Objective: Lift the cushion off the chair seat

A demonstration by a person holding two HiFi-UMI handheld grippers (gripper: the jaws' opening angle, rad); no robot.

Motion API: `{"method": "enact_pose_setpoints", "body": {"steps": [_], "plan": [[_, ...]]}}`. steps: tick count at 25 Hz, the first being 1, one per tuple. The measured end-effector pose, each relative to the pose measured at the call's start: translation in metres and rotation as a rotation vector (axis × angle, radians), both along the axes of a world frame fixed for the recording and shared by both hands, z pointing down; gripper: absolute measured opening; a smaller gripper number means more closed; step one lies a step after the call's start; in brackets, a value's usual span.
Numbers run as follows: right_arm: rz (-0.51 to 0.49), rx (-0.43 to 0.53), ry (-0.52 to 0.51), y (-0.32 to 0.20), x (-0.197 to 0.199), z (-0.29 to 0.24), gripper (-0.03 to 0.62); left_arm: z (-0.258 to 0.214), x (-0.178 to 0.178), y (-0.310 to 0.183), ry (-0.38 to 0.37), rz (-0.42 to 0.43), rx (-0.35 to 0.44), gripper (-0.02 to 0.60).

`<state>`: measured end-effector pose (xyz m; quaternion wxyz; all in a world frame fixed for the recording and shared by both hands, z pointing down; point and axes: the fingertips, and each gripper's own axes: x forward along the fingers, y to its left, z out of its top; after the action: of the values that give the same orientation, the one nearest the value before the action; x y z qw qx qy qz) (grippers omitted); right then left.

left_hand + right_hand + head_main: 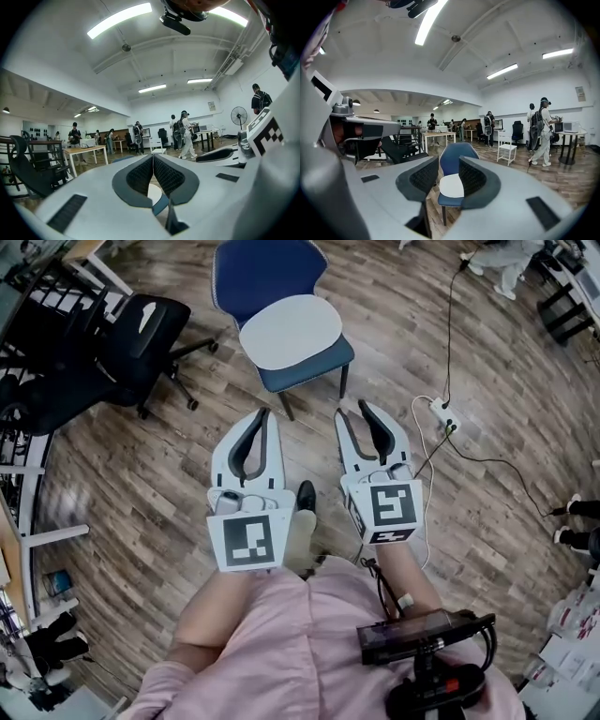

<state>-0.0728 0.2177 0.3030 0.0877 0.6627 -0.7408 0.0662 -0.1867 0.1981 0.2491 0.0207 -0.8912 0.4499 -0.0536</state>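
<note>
A blue chair (267, 268) stands on the wood floor ahead of me, with an oval white cushion (291, 331) lying flat on its seat. Both grippers hover short of the chair's front edge, touching nothing. My left gripper (264, 414) is shut with its tips together and nothing between them; in its own view the tips (153, 157) meet above a sliver of the cushion (154, 192). My right gripper (352, 410) is open and holds nothing. In its own view the right gripper (448, 165) frames the chair back (454, 157) and the cushion (451, 185) between its jaws.
A black office chair (141, 334) stands to the left of the blue one. To the right, a power strip (441, 413) and its cables lie on the floor. My black shoe (306, 495) shows between the grippers. People, tables and a white chair (506, 147) are far across the room.
</note>
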Motion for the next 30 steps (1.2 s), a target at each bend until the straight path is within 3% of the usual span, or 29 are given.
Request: {"method": "enact_pose_setpoints", "body": {"steps": [8, 17, 30], "plan": [[0.003, 0.029, 0.027, -0.091, 0.005, -0.016, 0.123, -0.011, 0.01, -0.087, 0.02, 0.024, 0.028, 0.014], [0.033, 0.063, 0.059, -0.128, 0.031, -0.038, 0.116, -0.025, 0.03, -0.124, 0.043, 0.041, 0.064, 0.014], [0.016, 0.007, -0.001, -0.211, 0.12, -0.002, 0.114, 0.011, 0.12, -0.205, -0.033, 0.031, 0.004, 0.014]]}}
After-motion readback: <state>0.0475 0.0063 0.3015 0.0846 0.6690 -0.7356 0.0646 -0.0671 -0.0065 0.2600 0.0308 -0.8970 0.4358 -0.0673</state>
